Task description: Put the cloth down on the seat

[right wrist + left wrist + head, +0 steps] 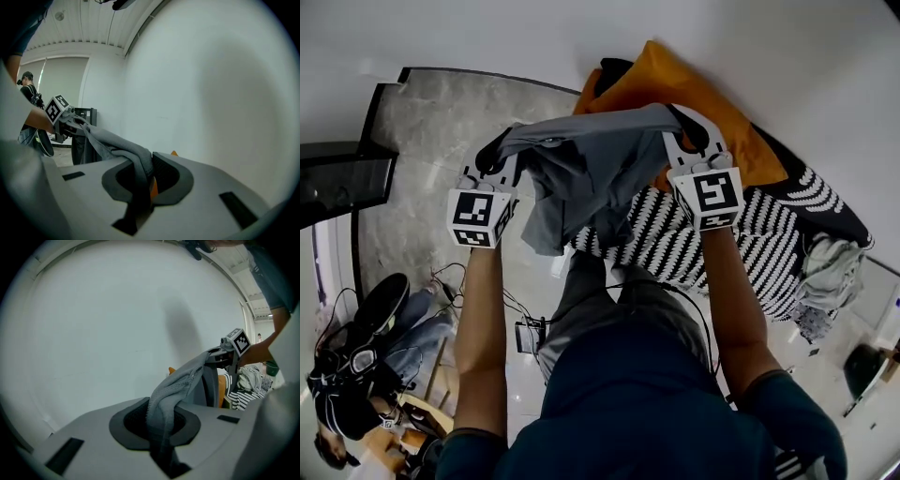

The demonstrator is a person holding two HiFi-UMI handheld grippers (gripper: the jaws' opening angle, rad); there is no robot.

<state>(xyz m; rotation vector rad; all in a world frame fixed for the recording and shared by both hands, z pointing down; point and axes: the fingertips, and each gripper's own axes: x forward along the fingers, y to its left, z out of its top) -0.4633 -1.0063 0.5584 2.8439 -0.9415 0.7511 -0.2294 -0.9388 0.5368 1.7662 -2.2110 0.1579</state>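
A grey cloth (581, 169) hangs stretched between my two grippers, bunched and drooping in the middle. My left gripper (499, 155) is shut on its left edge, and the cloth (168, 404) runs out from between those jaws. My right gripper (686, 131) is shut on the right edge, where the cloth (136, 164) is pinched between the pads. Below and behind the cloth is the seat (750, 234), covered in black and white stripes, with an orange cushion (684, 89) at its back against the wall.
A pale bundle of fabric (830, 272) lies on the seat's right end. Grey marble floor (441, 122) lies to the left, with cables (516, 309), a dark cabinet (342, 183) and another person (366, 366) sitting low at the left. The white wall (675, 28) is close ahead.
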